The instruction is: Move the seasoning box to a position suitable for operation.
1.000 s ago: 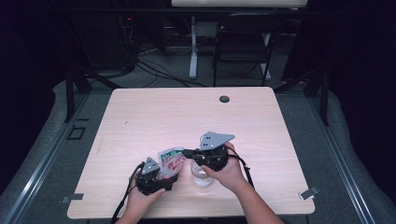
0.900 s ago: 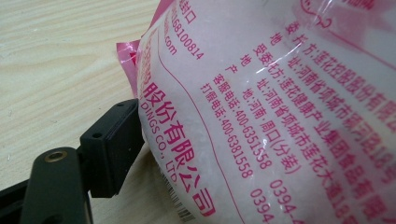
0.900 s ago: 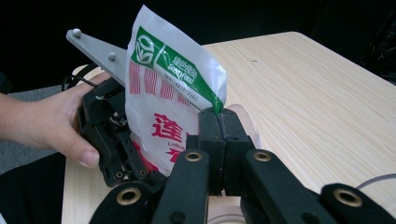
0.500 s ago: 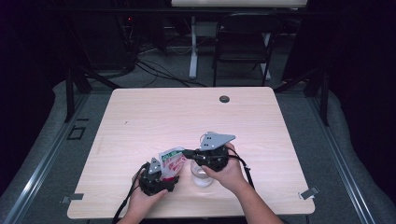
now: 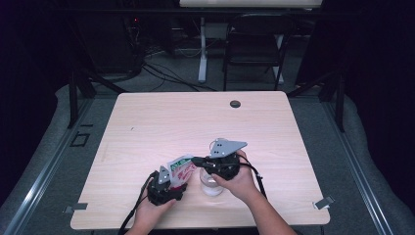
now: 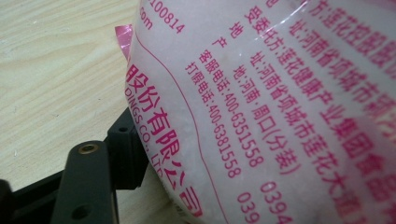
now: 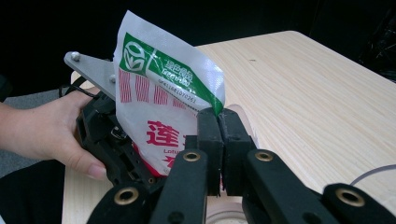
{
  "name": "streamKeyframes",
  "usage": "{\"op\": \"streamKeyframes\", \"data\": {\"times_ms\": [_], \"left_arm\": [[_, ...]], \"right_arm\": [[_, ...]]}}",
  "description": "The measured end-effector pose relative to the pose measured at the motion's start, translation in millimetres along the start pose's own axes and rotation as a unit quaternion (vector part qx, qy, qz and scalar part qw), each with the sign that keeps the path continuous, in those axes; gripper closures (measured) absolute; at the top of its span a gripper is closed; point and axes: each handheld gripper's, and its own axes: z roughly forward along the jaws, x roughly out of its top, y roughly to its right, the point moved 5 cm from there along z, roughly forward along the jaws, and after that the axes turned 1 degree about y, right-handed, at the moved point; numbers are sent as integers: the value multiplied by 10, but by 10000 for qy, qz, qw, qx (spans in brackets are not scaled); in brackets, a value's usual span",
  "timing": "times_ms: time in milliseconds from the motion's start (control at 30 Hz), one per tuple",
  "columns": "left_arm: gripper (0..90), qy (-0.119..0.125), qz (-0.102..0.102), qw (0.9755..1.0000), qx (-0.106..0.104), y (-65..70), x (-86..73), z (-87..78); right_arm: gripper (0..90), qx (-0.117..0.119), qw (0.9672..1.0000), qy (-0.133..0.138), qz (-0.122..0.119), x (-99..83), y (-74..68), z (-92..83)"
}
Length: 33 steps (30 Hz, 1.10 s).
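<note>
In the left gripper view, the white plastic packet printed with pink Chinese characters [image 6: 280, 107] ran past the top, right and bottom edges, and it hid one jaw of the left gripper [image 5: 166, 182] entirely. Its nearest print was blurred. In the right gripper view, the packet's lower part was hidden behind the closed black jaws of the right gripper [image 7: 218, 140], so whether its corner was pinched could not be told. The clear glass cup [image 5: 211, 183] was partly covered by the right hand [image 5: 241, 178] in the high view, its contents too small to make out.
</note>
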Motion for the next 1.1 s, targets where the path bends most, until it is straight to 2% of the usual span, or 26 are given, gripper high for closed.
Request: {"op": "streamKeyframes", "data": {"times_ms": [200,633,900,1100], "left_arm": [[412,11,15,10000,19,-12,-1,-8],[445,39,5,10000,32,-15,1,-9],[453,45,5,10000,48,-16,2,-8],[456,43,6,10000,44,-17,3,-7]], "right_arm": [[881,32,10000,1,24,-2,3,-3],[853,67,10000,-16,35,-12,26,-20],[790,140,9999,23,82,-2,33,-41],[697,178,9998,56,50,25,25,-56]]}}
